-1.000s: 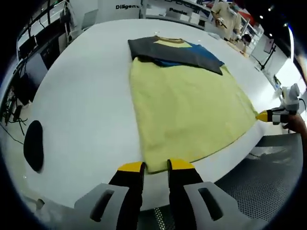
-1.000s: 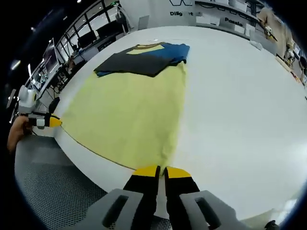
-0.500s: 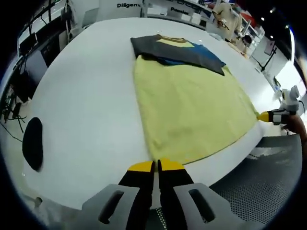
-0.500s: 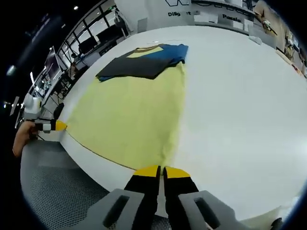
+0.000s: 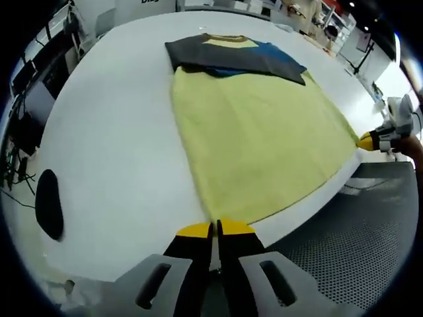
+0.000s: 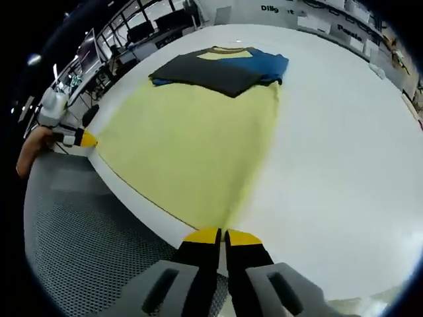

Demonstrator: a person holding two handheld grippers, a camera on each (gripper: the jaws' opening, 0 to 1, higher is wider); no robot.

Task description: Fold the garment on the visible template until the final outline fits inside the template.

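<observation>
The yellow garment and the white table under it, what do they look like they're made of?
The yellow garment looks like soft matte knit fabric, probably cotton: it lies limp and flat with no shine. The white table looks like a smooth, hard, faintly glossy surface, perhaps laminate; that is uncertain.

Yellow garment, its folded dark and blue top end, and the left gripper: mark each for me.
yellow garment (image 5: pixel 258 142): left gripper view, on the flat middle of the cloth.
dark and blue top end (image 6: pixel 218 66): right gripper view, on the dark panel.
left gripper (image 5: pixel 215 229): left gripper view, between the yellow tips at the hem corner.
</observation>
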